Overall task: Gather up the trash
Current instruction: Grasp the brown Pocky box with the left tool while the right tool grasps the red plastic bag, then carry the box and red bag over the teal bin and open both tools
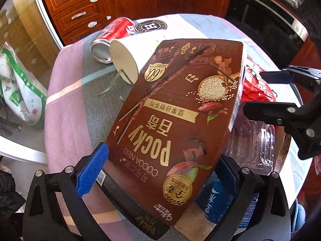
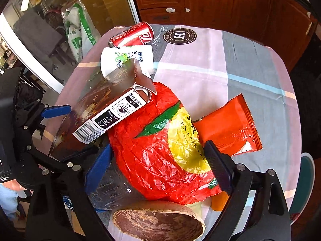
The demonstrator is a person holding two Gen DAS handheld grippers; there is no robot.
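Firmly clamped in the left gripper (image 1: 158, 172): Pocky box (image 1: 176, 108), tilted, beyond it cup (image 1: 128, 58) and can (image 1: 112, 38). Right gripper (image 2: 158, 162) spread wide, straddling red bag (image 2: 160, 146) without pinching; orange packet (image 2: 230, 126) just right of it.

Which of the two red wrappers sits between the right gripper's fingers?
The big crinkled red bag with the yellow circle and green leaf. The smaller orange-red packet lies beyond the right gripper.

One red can (image 2: 132, 35), one paper cup (image 2: 126, 60), one Pocky box (image 1: 172, 120), two red wrappers (image 2: 160, 140), one clear tray (image 1: 250, 146).
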